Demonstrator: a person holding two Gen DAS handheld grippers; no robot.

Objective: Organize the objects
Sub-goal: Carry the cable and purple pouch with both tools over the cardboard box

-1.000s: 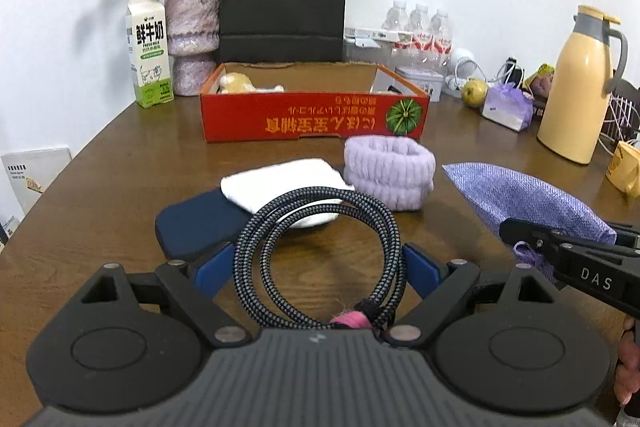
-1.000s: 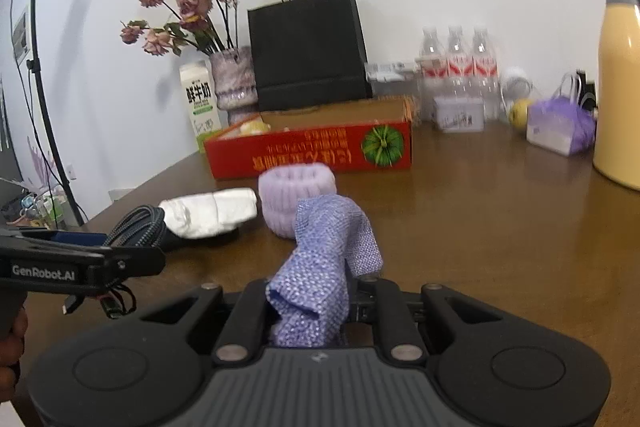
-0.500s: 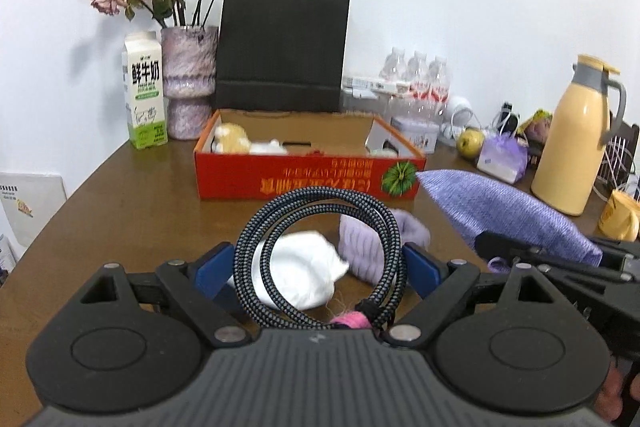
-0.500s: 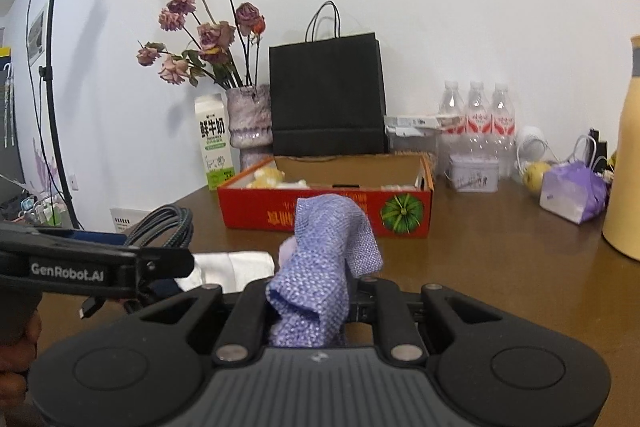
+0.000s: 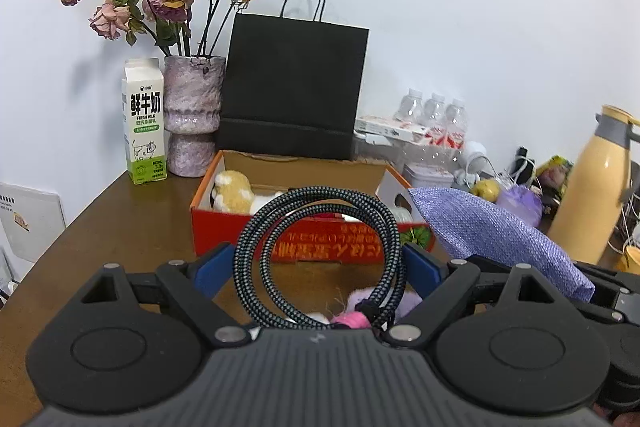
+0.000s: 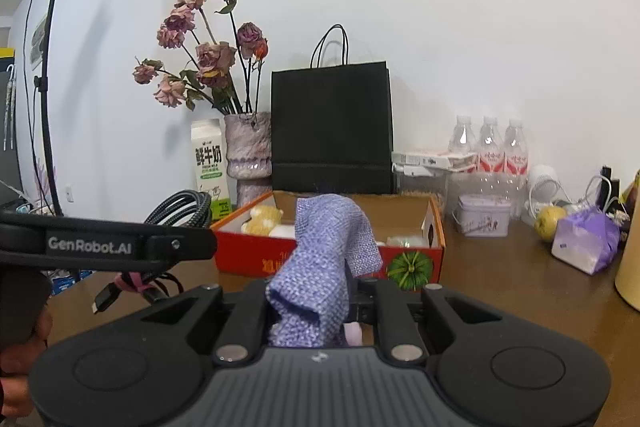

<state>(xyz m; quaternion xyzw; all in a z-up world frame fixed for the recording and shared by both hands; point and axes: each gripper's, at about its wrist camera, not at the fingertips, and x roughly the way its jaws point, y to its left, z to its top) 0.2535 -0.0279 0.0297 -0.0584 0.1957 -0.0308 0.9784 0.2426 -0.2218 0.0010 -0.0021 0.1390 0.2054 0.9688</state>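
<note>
My left gripper (image 5: pixel 316 267) is shut across a coil of black-and-grey braided cable (image 5: pixel 256 247), its blue pads (image 5: pixel 208 273) pressing the ring's two sides; a pink tie binds the coil at the bottom. My right gripper (image 6: pixel 316 291) is shut on a purple woven pouch (image 6: pixel 324 251), which stands up from the jaws. Both hang above the table, in front of the open red cardboard box (image 5: pixel 320 251), which holds a tan plush toy (image 5: pixel 232 193). The pouch (image 5: pixel 492 235) shows to the right in the left wrist view. The cable (image 6: pixel 184 205) and left gripper (image 6: pixel 120 247) show to the left in the right wrist view.
Behind the box (image 6: pixel 256 261) stand a milk carton (image 5: pixel 144 123), a vase of dried roses (image 5: pixel 192 115) and a black paper bag (image 5: pixel 296 87). Water bottles (image 6: pixel 490 147), a tin (image 6: pixel 484 215), a purple packet (image 6: pixel 584 241) and a yellow flask (image 5: pixel 592 183) crowd the right.
Both grippers have risen with their loads and moved toward the red box. The white cloth and the lilac band on the table have dropped almost out of view beneath them.
</note>
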